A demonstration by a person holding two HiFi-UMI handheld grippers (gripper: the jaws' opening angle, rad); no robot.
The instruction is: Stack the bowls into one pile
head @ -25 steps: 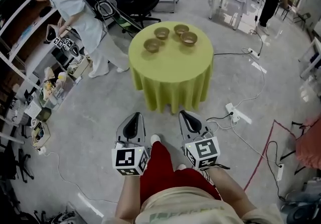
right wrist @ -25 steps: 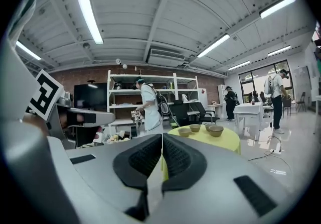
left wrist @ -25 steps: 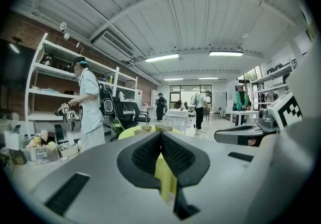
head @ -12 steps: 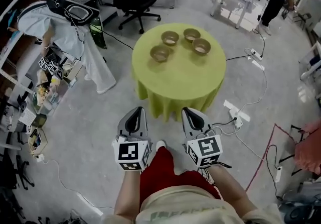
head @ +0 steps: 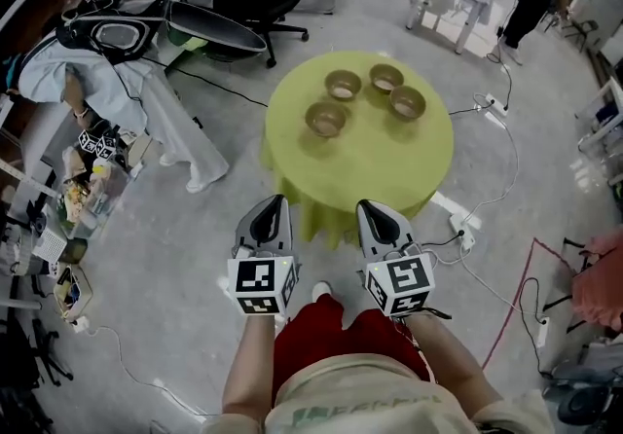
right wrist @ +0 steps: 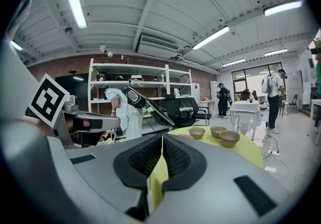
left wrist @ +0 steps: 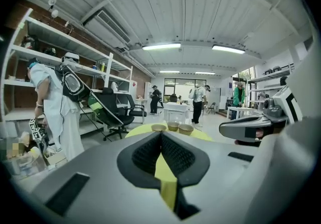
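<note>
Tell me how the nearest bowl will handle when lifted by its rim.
The nearest bowl looks rigid and shallow, so it probably keeps its shape and is unlikely to tip. The cloth under it may bunch if it is pushed rather than lifted.

hidden: table legs under tablecloth [head: 382,162] | too small: bowls [head: 326,118], contents | cut off: person's torso [head: 341,408]; bottom edge

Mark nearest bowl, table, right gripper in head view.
nearest bowl [head: 326,118]: head view, its hollow centre.
table [head: 375,160]: head view, bare green cloth near the front edge.
right gripper [head: 371,214]: head view, tip where its shut fingers meet.
</note>
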